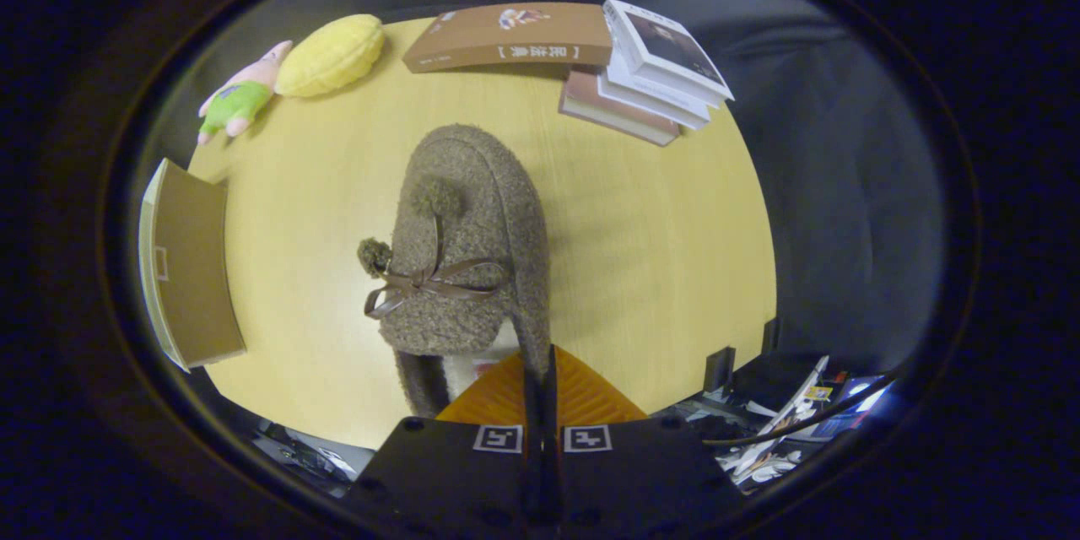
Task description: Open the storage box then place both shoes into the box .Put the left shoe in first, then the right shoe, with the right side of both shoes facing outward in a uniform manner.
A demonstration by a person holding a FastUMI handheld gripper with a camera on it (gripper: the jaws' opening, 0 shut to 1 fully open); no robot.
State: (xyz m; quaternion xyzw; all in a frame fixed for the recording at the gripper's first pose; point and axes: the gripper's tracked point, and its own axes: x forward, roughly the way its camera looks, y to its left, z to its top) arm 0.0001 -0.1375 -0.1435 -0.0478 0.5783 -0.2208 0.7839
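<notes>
Centre frame, my gripper (540, 371) pinches the heel rim of one shoe (468, 245), toe and long axis pointing toward three stacked books (650, 76).

gripper (540, 371) camera looks steeply down, close over table (658, 270).

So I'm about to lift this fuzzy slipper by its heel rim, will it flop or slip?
The slipper looks like soft fleece, so it is probably light and may sag toward the toe. Its nubby surface should grip well, so slipping seems unlikely. The gripper has its jaws closed on the thin heel rim, which may fold. The pom-poms will likely dangle.
</notes>
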